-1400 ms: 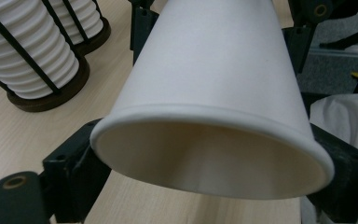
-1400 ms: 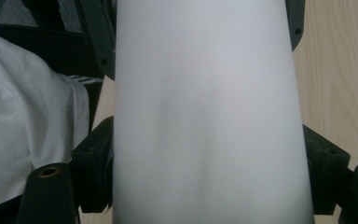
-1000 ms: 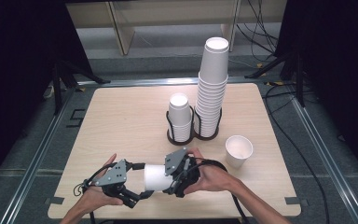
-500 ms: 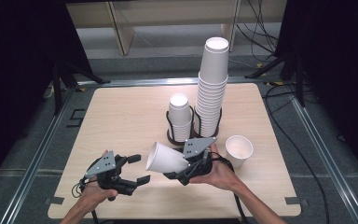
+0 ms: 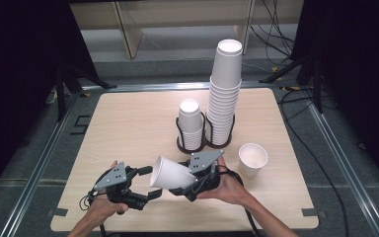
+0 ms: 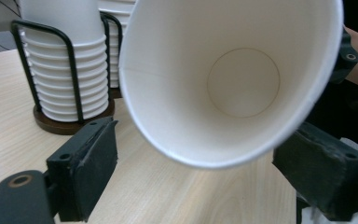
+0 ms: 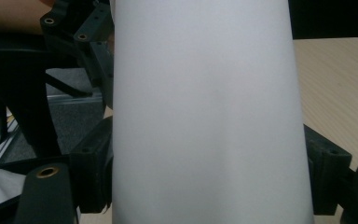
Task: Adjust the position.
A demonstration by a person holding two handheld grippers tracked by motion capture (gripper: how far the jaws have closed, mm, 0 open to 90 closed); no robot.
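The left half of the worktop (image 5: 128, 123) lies bare, from its left edge up to the far rim, so the widest open room is there. Near the front edge the left gripper (image 5: 148, 181) sits low over the wood, released: its jaws have just been opening a little and stand apart, touching nothing, with the mouth of the paper cup (image 5: 170, 174) just beyond them. In the left gripper view that cup (image 6: 233, 79) shows its round base straight on, its rim hanging clear between and above the two pads.

The cup lies nearly level, long axis running left to right across the front of the worktop, mouth toward the left gripper and tilted slightly up, base toward the right. The right gripper (image 5: 190, 185) is clenched on it (in the right gripper view the pads press both sides of the cup wall (image 7: 205, 121)).

Behind them, near the middle, a black wire holder (image 5: 205, 143) carries two stacks: a short stack (image 5: 190, 123) on the left and a tall stack (image 5: 223, 94) on the right, rising well above the wire. Right of the holder one single cup (image 5: 252, 159) stands upright, mouth up, with a bare strip between it and the right edge.

Count: two grippers, two stacks, one held cup, one standing cup.
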